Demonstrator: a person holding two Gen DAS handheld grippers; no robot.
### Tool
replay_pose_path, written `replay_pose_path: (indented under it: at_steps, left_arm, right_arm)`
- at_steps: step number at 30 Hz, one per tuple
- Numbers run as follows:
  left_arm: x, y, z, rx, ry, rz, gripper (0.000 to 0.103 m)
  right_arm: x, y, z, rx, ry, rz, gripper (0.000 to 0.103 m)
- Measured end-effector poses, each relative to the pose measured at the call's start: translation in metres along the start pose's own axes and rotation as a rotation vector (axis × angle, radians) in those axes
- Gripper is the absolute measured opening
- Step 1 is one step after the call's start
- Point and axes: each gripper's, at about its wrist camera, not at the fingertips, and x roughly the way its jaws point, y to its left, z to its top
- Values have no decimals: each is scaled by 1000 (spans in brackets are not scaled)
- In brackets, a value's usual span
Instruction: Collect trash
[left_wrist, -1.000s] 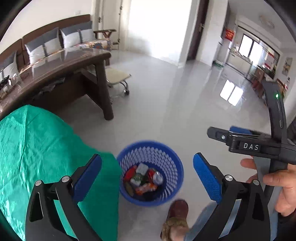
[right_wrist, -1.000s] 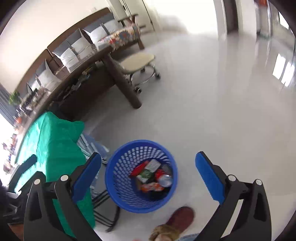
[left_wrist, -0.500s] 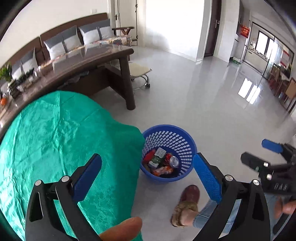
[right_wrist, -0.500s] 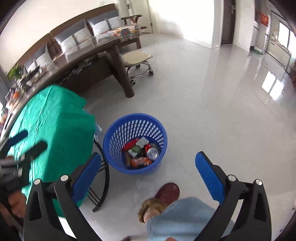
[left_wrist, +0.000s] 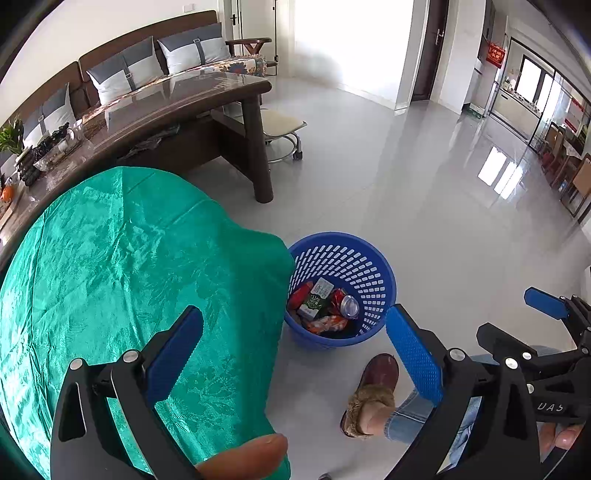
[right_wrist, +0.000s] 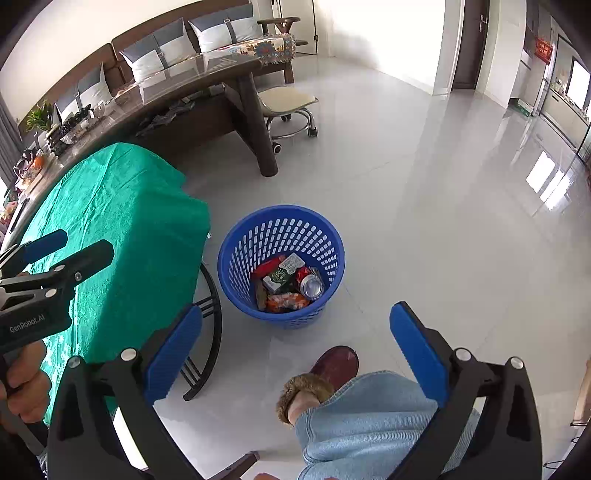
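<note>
A blue mesh basket (left_wrist: 364, 264) stands on the floor beside the green-clothed table (left_wrist: 110, 258); it also shows in the right wrist view (right_wrist: 236, 254). Inside lie a crushed can (left_wrist: 349, 305), a green and white carton (left_wrist: 316, 301) and wrappers (left_wrist: 325, 325); the can (right_wrist: 310, 286) and carton (right_wrist: 279, 277) show in the right view too. My left gripper (left_wrist: 295, 350) is open and empty, high above the table's edge. My right gripper (right_wrist: 295, 347) is open and empty, above the floor near the basket.
A dark curved desk (left_wrist: 177, 107) with a stool (left_wrist: 280, 125) stands behind the table, and a sofa (left_wrist: 147, 70) lines the wall. The person's slippered foot (left_wrist: 373, 391) is on the floor by the basket. Glossy tiled floor (right_wrist: 443, 203) stretches to the right.
Both grippers have risen and pulled back from the basket, which looks smaller and farther. More of the green cloth and the person's leg have come into view. Both stay open.
</note>
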Motion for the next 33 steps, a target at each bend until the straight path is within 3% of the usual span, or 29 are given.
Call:
replay_pose_path:
  at_steps: [33]
  left_arm:
    - [5, 0, -2, 3, 37, 2, 98]
  right_arm:
    - [-1, 7, -9, -4, 24, 17, 98]
